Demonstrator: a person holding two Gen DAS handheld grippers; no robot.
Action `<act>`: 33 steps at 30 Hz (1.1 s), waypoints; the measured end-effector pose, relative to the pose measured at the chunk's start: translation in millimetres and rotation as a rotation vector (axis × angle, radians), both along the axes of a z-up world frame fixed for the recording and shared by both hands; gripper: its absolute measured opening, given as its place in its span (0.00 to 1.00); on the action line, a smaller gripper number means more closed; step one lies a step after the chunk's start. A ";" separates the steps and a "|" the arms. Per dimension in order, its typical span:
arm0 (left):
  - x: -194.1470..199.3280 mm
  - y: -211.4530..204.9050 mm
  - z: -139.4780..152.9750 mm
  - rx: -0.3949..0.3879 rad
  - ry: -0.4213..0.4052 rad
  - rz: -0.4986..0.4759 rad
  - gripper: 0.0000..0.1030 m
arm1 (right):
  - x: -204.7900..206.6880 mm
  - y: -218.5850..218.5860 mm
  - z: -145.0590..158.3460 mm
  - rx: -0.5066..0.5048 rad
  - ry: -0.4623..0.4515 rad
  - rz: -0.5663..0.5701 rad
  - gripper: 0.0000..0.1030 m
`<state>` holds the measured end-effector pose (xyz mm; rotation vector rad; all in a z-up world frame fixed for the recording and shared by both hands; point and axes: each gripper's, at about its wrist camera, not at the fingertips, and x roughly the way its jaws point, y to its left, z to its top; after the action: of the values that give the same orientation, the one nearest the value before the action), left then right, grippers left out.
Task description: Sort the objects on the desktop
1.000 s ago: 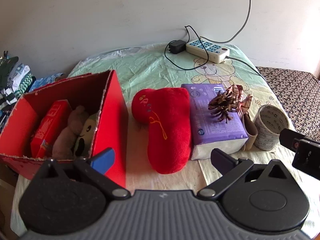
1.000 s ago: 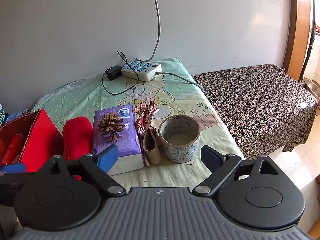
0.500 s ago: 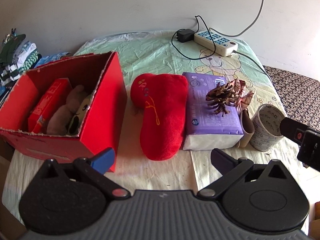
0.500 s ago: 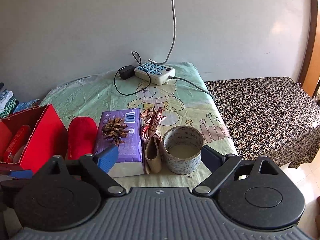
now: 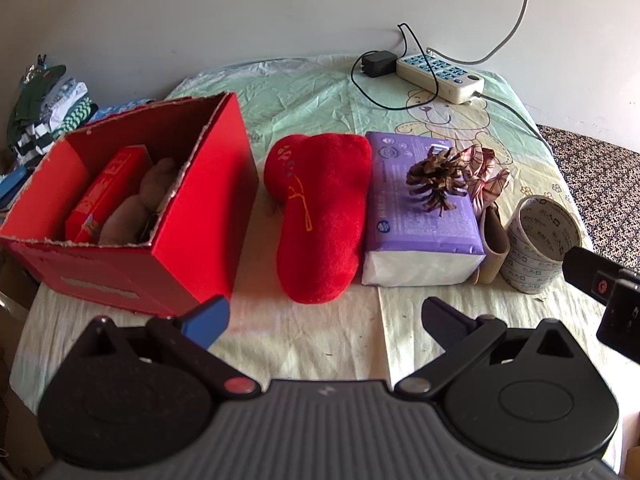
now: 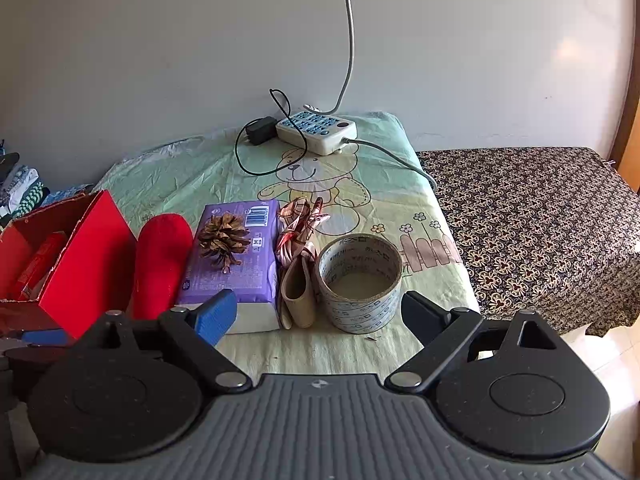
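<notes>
A red cardboard box stands at the left, holding a red packet and a brown plush toy. To its right lie a red plush stocking, a purple tissue pack with a pine cone on top, a pink ribbon, a beige roll and a tape roll. My left gripper is open and empty, in front of the stocking. My right gripper is open and empty, in front of the tape roll and the tissue pack.
A white power strip with a black adapter and cables lies at the table's back. Folded clothes are stacked at the far left. A patterned bed adjoins the table on the right. The wall stands close behind.
Both grippers have pulled back and risen, so the table objects look smaller and farther. Nothing on the table has moved. Both grippers stay open.
</notes>
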<state>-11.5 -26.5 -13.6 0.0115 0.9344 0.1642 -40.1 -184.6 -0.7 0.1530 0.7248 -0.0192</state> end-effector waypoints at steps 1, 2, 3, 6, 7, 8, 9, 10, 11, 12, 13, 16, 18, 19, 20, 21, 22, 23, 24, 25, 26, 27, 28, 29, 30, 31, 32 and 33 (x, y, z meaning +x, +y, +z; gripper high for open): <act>-0.6 -0.3 -0.6 0.000 0.001 -0.001 0.99 | 0.1 -1.1 -0.4 0.003 0.003 0.000 0.89; -1.3 -0.6 -1.2 0.000 0.003 -0.003 0.99 | 0.0 -2.1 -1.1 0.008 0.005 0.000 0.89; -2.2 -1.4 -1.7 0.001 0.003 -0.004 0.99 | -0.1 -2.8 -1.6 0.011 0.007 0.001 0.89; -4.1 -2.2 -1.0 0.013 -0.004 -0.009 0.99 | -0.9 -0.5 -1.3 0.011 0.005 0.005 0.89; -4.5 -2.1 -0.4 0.016 -0.007 -0.009 0.99 | -1.5 0.3 -1.1 0.010 0.002 0.006 0.89; -4.8 -2.1 0.2 0.019 -0.010 -0.009 0.99 | -2.1 1.2 -0.9 0.009 -0.001 0.007 0.89; -5.0 -1.9 0.7 0.021 -0.012 -0.010 0.99 | -2.6 1.3 -0.9 0.009 -0.003 0.007 0.89; -5.2 -1.4 0.8 0.020 -0.014 -0.011 0.99 | -3.1 1.4 -1.0 0.008 -0.005 0.007 0.89; -5.0 -1.3 0.7 0.020 -0.013 -0.013 0.99 | -3.6 1.4 -1.1 0.008 -0.006 0.006 0.89; -4.8 -1.2 0.5 0.020 -0.013 -0.015 0.99 | -3.7 1.3 -1.4 0.007 -0.006 0.005 0.88; -4.5 -1.0 0.4 0.019 -0.012 -0.017 0.99 | -3.7 1.5 -1.5 0.006 -0.006 0.003 0.88; -3.8 -0.7 0.0 0.019 -0.011 -0.024 0.99 | -3.4 1.0 -1.8 0.004 -0.005 -0.004 0.88; -3.3 -0.5 -0.2 0.018 -0.010 -0.028 0.99 | -3.4 1.8 -2.1 0.003 -0.004 -0.009 0.88; -3.1 -0.4 -0.4 0.018 -0.009 -0.030 0.99 | -3.3 2.4 -2.4 0.002 -0.004 -0.012 0.88; -2.5 0.6 -0.8 0.016 -0.007 -0.032 0.99 | -2.9 3.0 -2.6 0.002 -0.002 -0.013 0.88; -1.7 1.6 -1.4 0.014 -0.005 -0.033 0.99 | -2.6 3.8 -2.9 0.001 -0.001 -0.015 0.88; -1.0 2.4 -2.1 0.013 -0.002 -0.034 0.99 | -2.4 4.8 -3.4 0.000 0.001 -0.016 0.88; -0.2 3.1 -2.9 0.011 0.000 -0.036 0.99 | -2.0 5.9 -3.9 -0.002 0.002 -0.017 0.88; 0.5 3.9 -3.6 0.010 0.002 -0.039 0.99 | -1.4 7.0 -4.4 -0.004 0.004 -0.018 0.88; 1.2 4.7 -4.2 0.009 0.004 -0.042 0.99 | -0.8 8.2 -4.6 -0.005 0.005 -0.020 0.88; 1.9 5.5 -4.7 0.008 0.006 -0.046 0.99 | -0.2 9.6 -4.9 -0.006 0.007 -0.022 0.88; 2.8 6.2 -5.0 0.008 0.006 -0.050 0.99 | 0.5 11.0 -5.2 -0.007 0.009 -0.025 0.88; 3.6 7.0 -5.2 0.008 0.007 -0.055 0.99 | 1.2 12.4 -5.4 -0.009 0.011 -0.027 0.88; 4.6 8.0 -5.2 0.007 0.008 -0.061 0.99 | 1.9 13.8 -5.6 -0.010 0.013 -0.030 0.88; 5.7 8.9 -5.4 0.007 0.009 -0.066 0.99 | 2.6 15.2 -5.7 -0.011 0.014 -0.033 0.88; 6.8 9.8 -5.7 0.006 0.010 -0.072 0.99 | 3.3 16.6 -5.8 -0.012 0.015 -0.037 0.88; 8.5 11.0 -6.1 0.005 0.012 -0.078 0.99 | 4.1 18.2 -5.8 -0.014 0.017 -0.040 0.88; 10.3 12.3 -6.5 0.004 0.015 -0.084 0.99 | 4.9 19.8 -6.1 -0.015 0.019 -0.044 0.88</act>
<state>-1.2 -14.2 -20.1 0.0558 0.9465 0.0883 -35.2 -164.8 -6.8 0.1549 0.7397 -0.0683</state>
